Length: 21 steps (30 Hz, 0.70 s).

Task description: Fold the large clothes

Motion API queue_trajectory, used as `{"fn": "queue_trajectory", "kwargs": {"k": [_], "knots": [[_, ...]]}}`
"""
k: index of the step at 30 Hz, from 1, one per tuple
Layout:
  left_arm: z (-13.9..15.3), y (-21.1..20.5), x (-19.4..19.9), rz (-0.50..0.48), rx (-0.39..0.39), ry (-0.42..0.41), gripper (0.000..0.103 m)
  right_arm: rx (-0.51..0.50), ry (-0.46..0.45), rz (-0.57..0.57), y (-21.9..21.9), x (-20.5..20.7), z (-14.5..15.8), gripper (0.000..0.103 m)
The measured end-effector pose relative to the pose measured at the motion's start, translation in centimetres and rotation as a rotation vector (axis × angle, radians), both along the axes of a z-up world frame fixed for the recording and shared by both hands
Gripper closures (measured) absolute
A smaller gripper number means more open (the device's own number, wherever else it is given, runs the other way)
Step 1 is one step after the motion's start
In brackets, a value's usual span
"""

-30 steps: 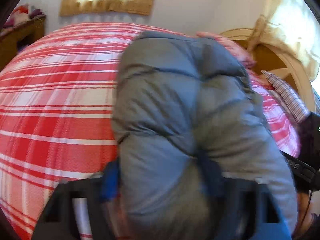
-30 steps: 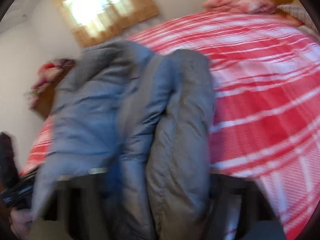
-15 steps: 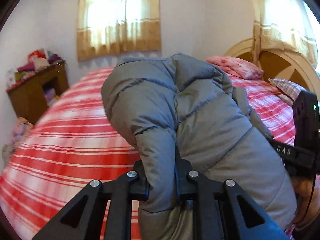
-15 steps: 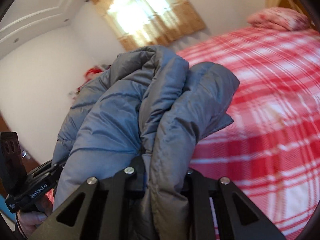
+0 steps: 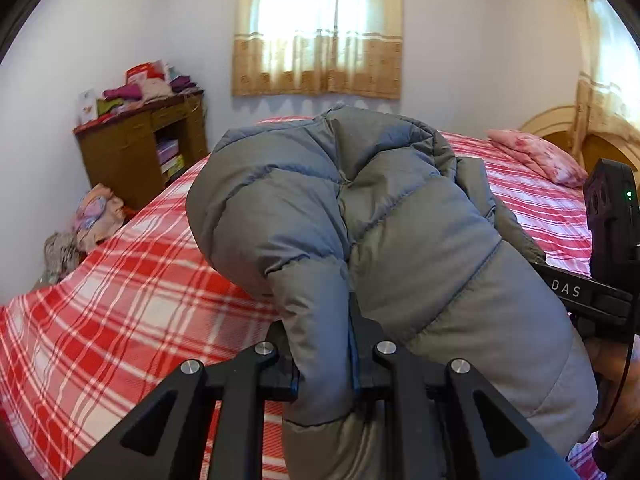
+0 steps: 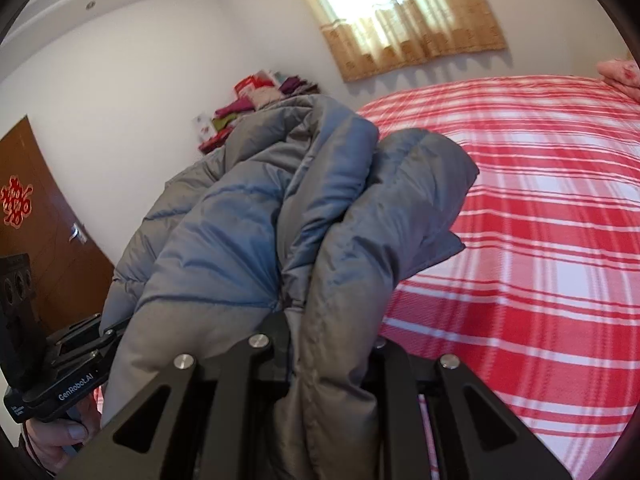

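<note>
A large grey puffer jacket point(image 5: 380, 216) is bunched up and held in the air above a bed with a red and white checked cover point(image 5: 132, 300). My left gripper point(image 5: 324, 364) is shut on a fold of the jacket. My right gripper point(image 6: 328, 344) is shut on another fold of the jacket point(image 6: 256, 232). The jacket hangs between the two grippers and hides the fingertips of both. The right gripper's body shows at the right edge of the left wrist view point(image 5: 608, 240). The left gripper's body shows at the lower left of the right wrist view point(image 6: 48, 364).
A brown wooden cabinet point(image 5: 140, 152) with piled clothes stands by the far wall left of the bed. A pink pillow point(image 5: 536, 156) lies at the headboard point(image 5: 560, 128). A curtained window point(image 5: 320, 28) is behind the bed. A brown door point(image 6: 36, 216) is at the left.
Both grippers have lifted the jacket up off the bed and tilted up, so the room and window now show. The grip on the jacket is unchanged.
</note>
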<state>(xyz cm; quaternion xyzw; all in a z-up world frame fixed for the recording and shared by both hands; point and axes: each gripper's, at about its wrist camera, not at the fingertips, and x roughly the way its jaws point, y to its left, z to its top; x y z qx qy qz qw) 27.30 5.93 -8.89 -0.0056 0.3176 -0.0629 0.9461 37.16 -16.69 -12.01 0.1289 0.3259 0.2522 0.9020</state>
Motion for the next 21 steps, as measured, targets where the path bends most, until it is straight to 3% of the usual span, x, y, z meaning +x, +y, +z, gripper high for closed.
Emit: {"fn": "queue_trajectory", "kwargs": {"k": [17,21], "knots": [[-3.9,3.5,-0.1,0.058,0.001,0.067,0.085,-0.073,0.091,0.062,3.5,3.4,-3.4,0.084],[-5.1,3.8,0.2,0.083,0.011,0.095,0.071,-0.101,0.128,0.054,3.9,3.9,-4.7,0.084]]}}
